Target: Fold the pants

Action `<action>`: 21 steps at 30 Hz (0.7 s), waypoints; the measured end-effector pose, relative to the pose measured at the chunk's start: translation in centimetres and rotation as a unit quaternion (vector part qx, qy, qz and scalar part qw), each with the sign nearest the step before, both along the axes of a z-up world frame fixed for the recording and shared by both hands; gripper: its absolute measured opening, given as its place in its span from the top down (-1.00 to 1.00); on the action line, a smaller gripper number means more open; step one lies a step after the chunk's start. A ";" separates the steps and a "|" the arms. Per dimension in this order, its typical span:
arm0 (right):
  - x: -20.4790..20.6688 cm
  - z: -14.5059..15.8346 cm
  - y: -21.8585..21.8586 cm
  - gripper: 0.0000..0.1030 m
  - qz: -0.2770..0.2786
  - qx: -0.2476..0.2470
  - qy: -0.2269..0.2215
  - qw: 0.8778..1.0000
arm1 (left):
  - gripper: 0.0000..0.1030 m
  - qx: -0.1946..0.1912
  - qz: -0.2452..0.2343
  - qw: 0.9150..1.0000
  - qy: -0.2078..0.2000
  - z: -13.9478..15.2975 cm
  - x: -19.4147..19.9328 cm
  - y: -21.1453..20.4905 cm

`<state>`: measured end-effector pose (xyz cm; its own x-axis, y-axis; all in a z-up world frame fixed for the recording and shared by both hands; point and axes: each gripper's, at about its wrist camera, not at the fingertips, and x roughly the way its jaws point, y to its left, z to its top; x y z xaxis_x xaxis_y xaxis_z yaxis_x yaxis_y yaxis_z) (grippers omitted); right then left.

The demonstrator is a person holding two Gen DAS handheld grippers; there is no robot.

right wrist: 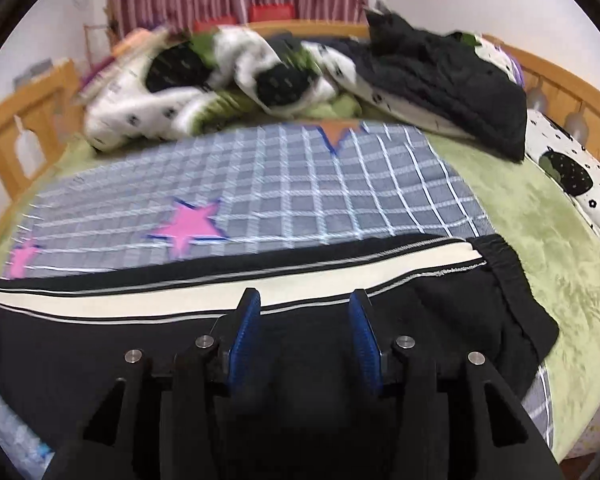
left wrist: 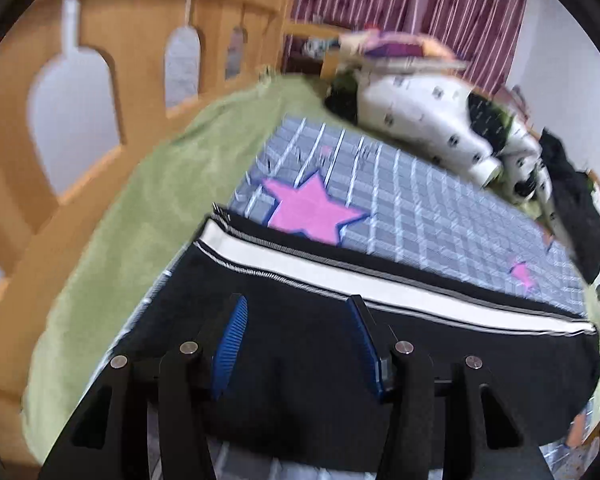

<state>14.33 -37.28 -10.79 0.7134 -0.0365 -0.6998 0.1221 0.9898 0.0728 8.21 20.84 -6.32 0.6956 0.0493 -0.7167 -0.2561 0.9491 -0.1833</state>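
Observation:
Black pants (left wrist: 308, 360) with a white side stripe (left wrist: 340, 272) lie flat across the near edge of the bed. In the right wrist view the pants (right wrist: 100, 356) end in a black elastic waistband (right wrist: 496, 256) at the right. My left gripper (left wrist: 296, 304) is open and empty, its blue pads (left wrist: 232, 344) over the black cloth. My right gripper (right wrist: 304, 300) is open and empty, its tips over the stripe (right wrist: 140, 304).
The pants lie on a grey checked blanket with pink stars (left wrist: 312, 210) over a green sheet (left wrist: 112, 240). A rumpled white and black duvet (right wrist: 220, 80) and dark clothes (right wrist: 448, 80) are piled at the far side. A wooden bed rail (left wrist: 140, 40) runs along the left.

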 end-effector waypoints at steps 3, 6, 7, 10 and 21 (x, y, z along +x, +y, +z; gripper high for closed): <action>-2.7 3.8 2.3 0.11 0.004 -0.013 -0.036 0.999 | 0.05 0.030 -0.012 0.999 -0.033 4.3 -3.5 -2.4; -5.5 7.3 4.8 0.11 0.025 -0.008 -0.062 0.998 | 0.05 0.049 -0.022 0.997 -0.052 7.7 -6.6 -4.7; -6.3 8.0 5.4 0.11 0.032 -0.002 -0.061 0.998 | 0.05 0.054 -0.030 0.996 -0.058 8.8 -7.6 -5.4; -8.7 10.1 7.6 0.11 0.048 0.010 -0.064 0.997 | 0.05 0.066 -0.050 0.994 -0.074 11.1 -10.0 -7.2; -13.0 9.1 11.8 0.11 0.103 0.051 -0.078 0.990 | 0.03 0.058 -0.040 0.995 -0.070 9.5 -13.4 -8.2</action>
<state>1.32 -25.49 -1.71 0.7982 0.1864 -0.5728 -0.1031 0.9792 0.1750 -5.19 12.61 3.19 0.7927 0.0666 -0.6060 -0.1586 0.9823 -0.0996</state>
